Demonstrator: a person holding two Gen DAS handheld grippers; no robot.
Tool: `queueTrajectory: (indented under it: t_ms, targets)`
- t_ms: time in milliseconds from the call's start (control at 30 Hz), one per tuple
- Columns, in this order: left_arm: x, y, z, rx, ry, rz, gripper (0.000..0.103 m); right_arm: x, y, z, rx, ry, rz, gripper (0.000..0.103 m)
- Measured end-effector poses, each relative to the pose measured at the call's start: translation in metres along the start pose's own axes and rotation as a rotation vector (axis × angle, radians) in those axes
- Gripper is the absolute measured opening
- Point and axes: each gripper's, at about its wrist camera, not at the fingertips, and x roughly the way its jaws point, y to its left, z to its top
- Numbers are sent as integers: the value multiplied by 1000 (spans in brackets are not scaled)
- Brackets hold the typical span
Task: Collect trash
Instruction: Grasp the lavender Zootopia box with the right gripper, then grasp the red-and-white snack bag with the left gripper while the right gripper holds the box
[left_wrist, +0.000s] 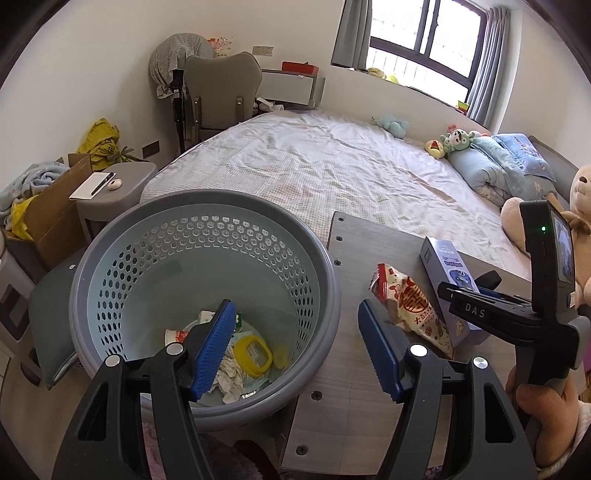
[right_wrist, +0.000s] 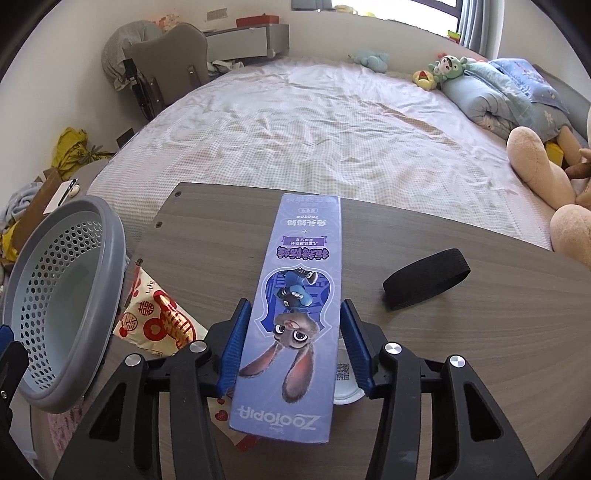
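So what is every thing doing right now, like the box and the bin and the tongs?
Purple box: lying flat on the table, between the right tongs' pads.
Right tongs: closed around the box.
Left tongs: open, holding nothing, above the basket's edge.
Basket: upright, trash at the bottom.
Snack wrapper: lying on the table beside the box.
Black band: lying on the table.

bed (left_wrist: 314, 162) | grey chair (left_wrist: 218, 85) | daylit window (left_wrist: 424, 33) | white walls (left_wrist: 92, 55)

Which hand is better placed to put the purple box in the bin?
Right. The right gripper already straddles the purple box on the table; the left gripper hangs empty by the bin.
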Motion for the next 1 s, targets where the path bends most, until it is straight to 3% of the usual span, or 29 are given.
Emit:
queueTrajectory:
  t_ms: [567,1000]
  targets:
    - [-1,-34,-14,81,85,-121,66,-65,-20,-28,25,-113,92,44]
    - [22,-72,-8,65,170,-158,66,-96,-57,-61,37,-180,112,44]
